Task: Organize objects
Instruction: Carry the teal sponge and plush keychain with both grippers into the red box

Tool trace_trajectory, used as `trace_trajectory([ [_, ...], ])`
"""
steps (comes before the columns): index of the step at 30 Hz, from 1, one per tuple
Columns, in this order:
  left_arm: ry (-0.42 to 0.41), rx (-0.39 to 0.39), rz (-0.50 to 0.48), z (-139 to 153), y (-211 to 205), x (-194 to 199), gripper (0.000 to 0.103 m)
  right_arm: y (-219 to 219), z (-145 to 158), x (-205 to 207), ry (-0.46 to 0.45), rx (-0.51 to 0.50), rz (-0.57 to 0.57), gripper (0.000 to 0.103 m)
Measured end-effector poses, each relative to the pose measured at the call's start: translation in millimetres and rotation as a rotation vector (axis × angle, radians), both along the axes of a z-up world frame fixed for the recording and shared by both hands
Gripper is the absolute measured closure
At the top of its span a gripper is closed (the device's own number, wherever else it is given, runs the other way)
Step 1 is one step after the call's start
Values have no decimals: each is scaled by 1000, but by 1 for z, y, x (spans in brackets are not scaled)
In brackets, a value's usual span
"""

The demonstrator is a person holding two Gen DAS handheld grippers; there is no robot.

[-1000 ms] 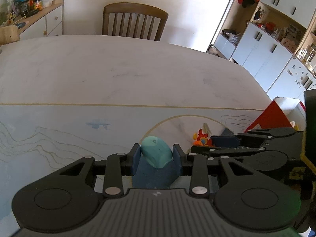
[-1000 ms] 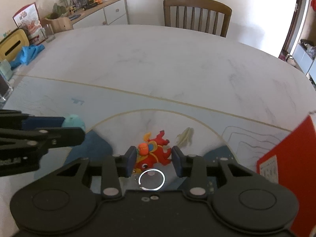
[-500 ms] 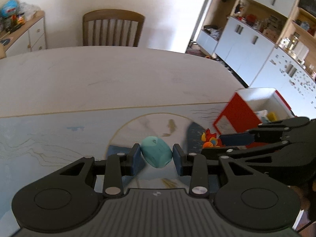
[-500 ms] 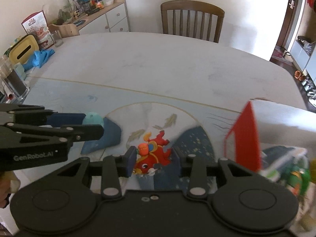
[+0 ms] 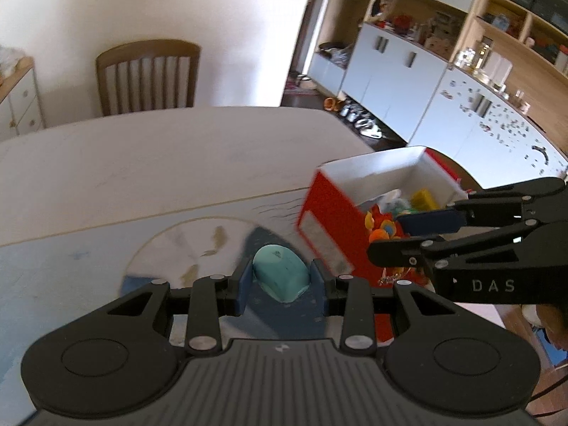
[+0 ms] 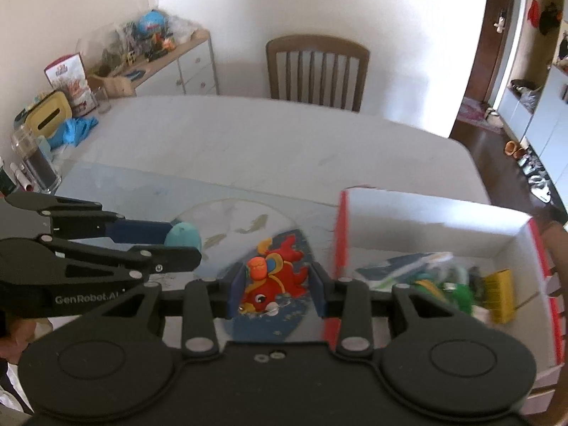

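Two toys are held above the table (image 5: 149,163) beside one red box (image 5: 330,223): the left gripper (image 5: 281,280) pinches a teal toy (image 5: 280,277), the right gripper (image 6: 277,289) a red fish toy (image 6: 275,278).

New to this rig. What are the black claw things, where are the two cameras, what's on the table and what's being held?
There is no robot here: a person holds a two-finger gripper in each hand, and each gripper carries a wide-angle camera looking forward along its fingers. So one picture comes from the left hand, the other from the right, and each also shows the other gripper from the side.

The left gripper is closed on a teal toy. The right gripper is closed on a red fish toy. Both toys are up off the table, which has a blue printed mat on it.

To the right stands an open red box with white inside walls, already holding several items, too blurred to name. A wooden chair stands at the far side.
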State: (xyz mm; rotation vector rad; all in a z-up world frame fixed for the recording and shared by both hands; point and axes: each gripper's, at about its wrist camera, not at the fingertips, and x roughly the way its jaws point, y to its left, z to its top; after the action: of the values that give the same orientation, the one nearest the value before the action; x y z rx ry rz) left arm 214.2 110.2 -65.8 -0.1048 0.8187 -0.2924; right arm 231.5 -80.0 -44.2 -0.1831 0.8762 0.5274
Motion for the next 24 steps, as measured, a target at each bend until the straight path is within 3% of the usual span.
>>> trace_trajectory([
  [11,-38,20,-83,20,-84,14,68,-77,13,5,-46,30,-61,66],
  [24,-30,42,-164,8,-173,44,68,-168,3,30,-52,20,-140,66],
])
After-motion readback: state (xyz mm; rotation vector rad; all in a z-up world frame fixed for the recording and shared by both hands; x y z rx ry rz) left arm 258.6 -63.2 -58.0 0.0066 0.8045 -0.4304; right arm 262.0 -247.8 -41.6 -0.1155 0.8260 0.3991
